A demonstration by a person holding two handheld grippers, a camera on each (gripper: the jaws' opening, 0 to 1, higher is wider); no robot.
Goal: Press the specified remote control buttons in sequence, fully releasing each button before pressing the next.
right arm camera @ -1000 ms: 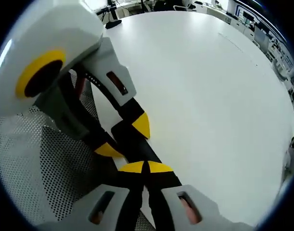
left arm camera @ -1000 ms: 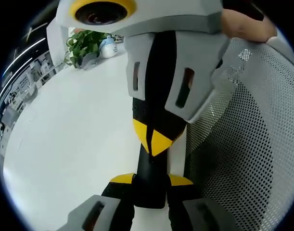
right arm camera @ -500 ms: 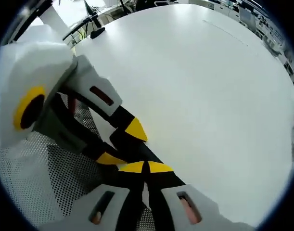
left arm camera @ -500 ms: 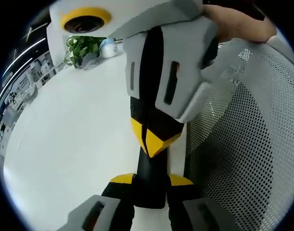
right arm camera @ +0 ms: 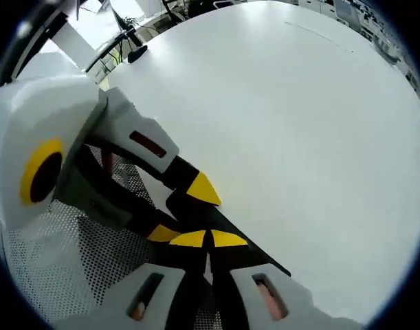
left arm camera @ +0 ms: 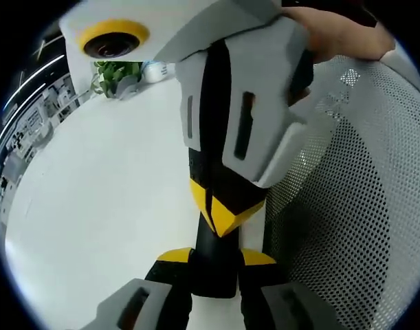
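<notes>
Where the left gripper [left arm camera: 215, 258] rises at the near edge of its own view, its two yellow-tipped jaws stand narrow, clamped on either side of a slim black plastic remote control [left arm camera: 215, 275] that runs away from them over the table. Just beyond, the right gripper [left arm camera: 222, 213] comes down from the far side with its yellow tips pressed together into one point, set on the remote's upper face; whether a button lies under that point cannot be told. To the right of both lies a white perforated metal mesh surface [left arm camera: 354, 206], and a hand [left arm camera: 340, 34] grips the right gripper at the far right. The smooth white round table [left arm camera: 106, 192] spreads to the left, with a green leafy potted plant [left arm camera: 117, 69] at its far edge.

From the right gripper view, that gripper's own jaws [right arm camera: 210, 239] are closed tip against tip over the remote [right arm camera: 247, 251], whose black edge runs off to the right. The left gripper [right arm camera: 182, 212] reaches in from the left, its jaws on the remote, above the mesh [right arm camera: 51, 275]. Beyond them the table [right arm camera: 299, 124] stretches far
</notes>
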